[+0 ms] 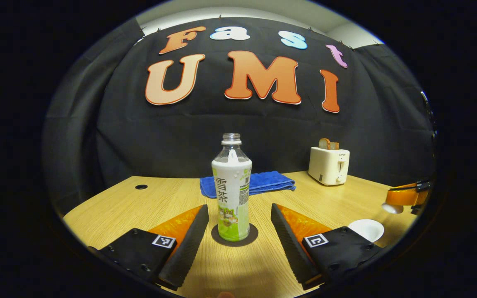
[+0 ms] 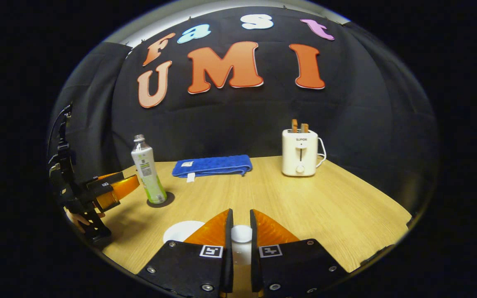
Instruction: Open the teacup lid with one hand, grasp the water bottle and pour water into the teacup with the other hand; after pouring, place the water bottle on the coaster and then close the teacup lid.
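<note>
Judging pour done: bottle upright on coaster, left gripper fingers released around it. Right gripper grasping lid; we still close cup.

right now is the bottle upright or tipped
Upright: the bottle stands on the coaster, uncapped, between the open left tongs.

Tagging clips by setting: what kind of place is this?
Likely a staged data-collection booth, not a real kitchen: a wooden table backed by a black cloth wall, set with a few household props, a toaster, a folded blue towel and a bottle on a coaster.
</note>
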`<state>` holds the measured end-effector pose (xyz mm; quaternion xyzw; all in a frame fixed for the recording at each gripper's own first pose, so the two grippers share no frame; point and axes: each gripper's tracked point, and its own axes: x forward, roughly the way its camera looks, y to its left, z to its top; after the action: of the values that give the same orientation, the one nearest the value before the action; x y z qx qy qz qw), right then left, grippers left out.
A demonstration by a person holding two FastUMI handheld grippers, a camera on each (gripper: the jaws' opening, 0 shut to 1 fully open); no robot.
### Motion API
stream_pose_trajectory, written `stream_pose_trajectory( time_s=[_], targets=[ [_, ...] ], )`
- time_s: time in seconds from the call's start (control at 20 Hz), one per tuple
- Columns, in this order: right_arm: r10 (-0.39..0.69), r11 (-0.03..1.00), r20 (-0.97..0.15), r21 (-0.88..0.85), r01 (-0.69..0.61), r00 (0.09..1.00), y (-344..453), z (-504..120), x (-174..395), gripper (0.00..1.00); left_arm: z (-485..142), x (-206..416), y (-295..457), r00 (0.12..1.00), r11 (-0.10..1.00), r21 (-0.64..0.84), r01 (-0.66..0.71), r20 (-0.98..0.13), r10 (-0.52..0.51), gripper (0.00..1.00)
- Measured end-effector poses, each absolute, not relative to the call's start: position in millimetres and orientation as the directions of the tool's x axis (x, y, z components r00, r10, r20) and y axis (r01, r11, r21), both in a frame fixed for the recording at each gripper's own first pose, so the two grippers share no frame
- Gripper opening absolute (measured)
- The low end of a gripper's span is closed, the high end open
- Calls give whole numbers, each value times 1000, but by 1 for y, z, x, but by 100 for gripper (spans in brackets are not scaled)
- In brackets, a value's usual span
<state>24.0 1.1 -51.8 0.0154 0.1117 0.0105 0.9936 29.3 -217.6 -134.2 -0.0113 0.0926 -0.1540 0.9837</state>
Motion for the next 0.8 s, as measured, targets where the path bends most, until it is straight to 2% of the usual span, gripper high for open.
stream_pose_trajectory(
  time_s=[0.25, 0.65, 0.8],
  targets=[
    [86, 996, -242, 27, -82, 966, 40, -63, 37, 17, -133, 16, -200, 943, 961, -85, 261, -189, -273, 96],
    [100, 995, -270, 19, -99, 958, 57, -79, 45, 17, -129, 18, -166, 973, 987, -50, 154, -166, -160, 96],
    [98, 995, -272, 1, -102, 957, 59, -82, 43, 19, -127, 17, -162, 975, 988, -38, 149, -159, -153, 97]
  ],
)
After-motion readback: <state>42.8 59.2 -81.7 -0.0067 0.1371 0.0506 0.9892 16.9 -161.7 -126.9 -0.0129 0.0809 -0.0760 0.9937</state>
